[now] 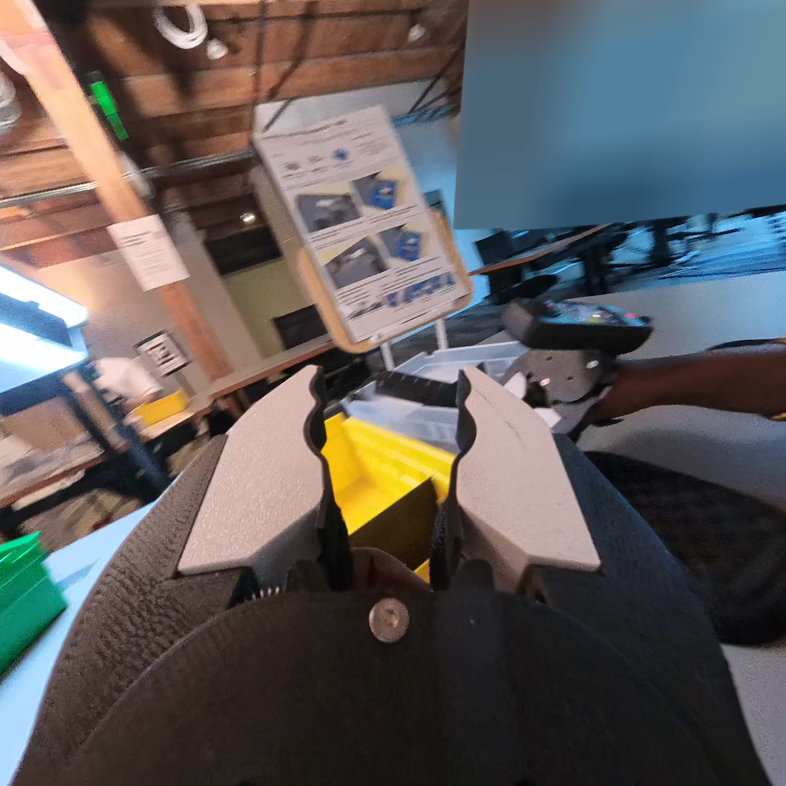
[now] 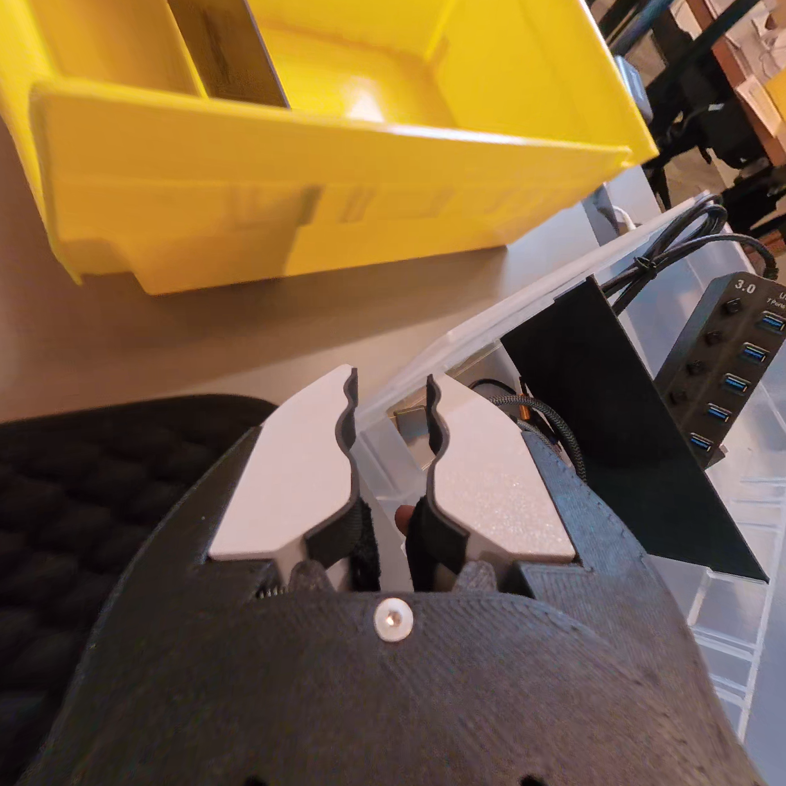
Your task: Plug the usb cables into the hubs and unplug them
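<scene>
A black USB hub (image 2: 731,361) with a row of blue ports stands tilted in a clear plastic bin (image 2: 489,323), right of a black divider (image 2: 604,425). Braided USB cables (image 2: 548,421) lie in the compartment left of the divider. A bundled black cable (image 2: 663,255) lies behind the hub. My right gripper (image 2: 392,378) is open and empty, its tips over the bin's near corner, just left of the braided cables. My left gripper (image 1: 391,374) is open and empty, raised and pointing over the yellow bin (image 1: 383,463). The hub and cables are hidden in the left wrist view.
A yellow bin (image 2: 297,178) with a dark divider sits beyond the clear bin. A black padded mat (image 2: 85,489) lies at the near left. In the left wrist view a clipboard with a printed sheet (image 1: 361,225) stands behind, a green bin (image 1: 21,595) at the left, and the other gripper's body (image 1: 574,331) with an arm at the right. My hands' fingertips stand some 25 cm from each other.
</scene>
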{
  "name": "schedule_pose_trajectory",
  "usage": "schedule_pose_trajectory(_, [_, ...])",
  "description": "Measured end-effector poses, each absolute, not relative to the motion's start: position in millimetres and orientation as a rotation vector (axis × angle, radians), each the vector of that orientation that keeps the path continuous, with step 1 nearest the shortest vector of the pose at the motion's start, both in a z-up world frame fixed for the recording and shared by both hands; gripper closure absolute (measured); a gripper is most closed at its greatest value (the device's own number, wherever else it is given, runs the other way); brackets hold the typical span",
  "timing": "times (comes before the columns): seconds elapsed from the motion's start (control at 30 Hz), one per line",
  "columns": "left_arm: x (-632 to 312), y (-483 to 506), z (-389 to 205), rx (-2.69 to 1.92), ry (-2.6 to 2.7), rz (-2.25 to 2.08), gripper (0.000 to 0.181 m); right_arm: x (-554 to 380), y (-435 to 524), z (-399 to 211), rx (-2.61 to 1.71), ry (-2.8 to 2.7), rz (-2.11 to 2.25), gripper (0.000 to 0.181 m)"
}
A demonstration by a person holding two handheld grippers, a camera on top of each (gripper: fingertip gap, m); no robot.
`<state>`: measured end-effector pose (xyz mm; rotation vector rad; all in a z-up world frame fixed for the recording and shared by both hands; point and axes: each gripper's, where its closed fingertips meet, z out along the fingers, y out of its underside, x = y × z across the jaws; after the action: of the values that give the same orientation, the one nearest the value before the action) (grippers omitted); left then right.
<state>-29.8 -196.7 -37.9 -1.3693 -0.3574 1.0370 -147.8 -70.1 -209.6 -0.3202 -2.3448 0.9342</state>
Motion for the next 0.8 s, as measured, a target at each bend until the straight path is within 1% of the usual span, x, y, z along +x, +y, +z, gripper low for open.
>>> schedule_pose_trajectory(0.1, [-41,-253,-52,-1.355,-0.575,1.107,0.116,-149,-89,-209,-0.268,-2.361,0.966,0.150])
schedule_pose_trajectory(0.2, [-53,-294,-80,-1.381,-0.778,1.118,0.106,-148,-98,-209,-0.237,-2.367,0.995,0.148])
schedule_pose_trajectory(0.23, [-57,-306,-90,-1.386,-0.842,1.122,0.104,-145,-99,-211,-0.212,-2.389,1.011,0.139])
schedule_pose_trajectory(0.27, [-61,-315,-99,-1.385,-0.896,1.125,0.104,-137,-100,-213,-0.165,-2.423,1.045,0.123])
schedule_pose_trajectory(0.3, [-65,-322,-107,-1.374,-0.940,1.121,0.104,-130,-101,-212,-0.140,-2.437,1.088,0.120])
schedule_pose_trajectory(0.4, [-80,-326,-129,-1.352,-1.027,1.042,0.104,-114,-101,-192,-0.221,-2.317,1.292,0.124])
schedule_pose_trajectory(0.53, [-100,-322,-158,-1.442,-1.125,1.043,0.104,-81,-111,-149,-0.250,-2.000,1.623,0.139])
schedule_pose_trajectory(0.6, [-107,-320,-171,-1.523,-1.147,1.092,0.104,-67,-123,-151,-0.217,-1.996,1.630,0.139])
schedule_pose_trajectory(0.67, [-112,-318,-181,-1.593,-1.163,1.126,0.104,-68,-131,-163,-0.244,-2.062,1.562,0.130])
schedule_pose_trajectory(0.7, [-113,-315,-186,-1.625,-1.168,1.111,0.109,-71,-133,-168,-0.274,-2.090,1.538,0.128])
schedule_pose_trajectory(0.73, [-112,-313,-189,-1.644,-1.184,1.096,0.119,-75,-133,-170,-0.309,-2.116,1.529,0.125])
schedule_pose_trajectory(0.77, [-110,-313,-189,-1.657,-1.193,1.078,0.140,-78,-134,-172,-0.347,-2.139,1.530,0.123])
schedule_pose_trajectory(0.8, [-107,-309,-188,-1.671,-1.175,1.039,0.159,-83,-133,-174,-0.394,-2.153,1.524,0.116])
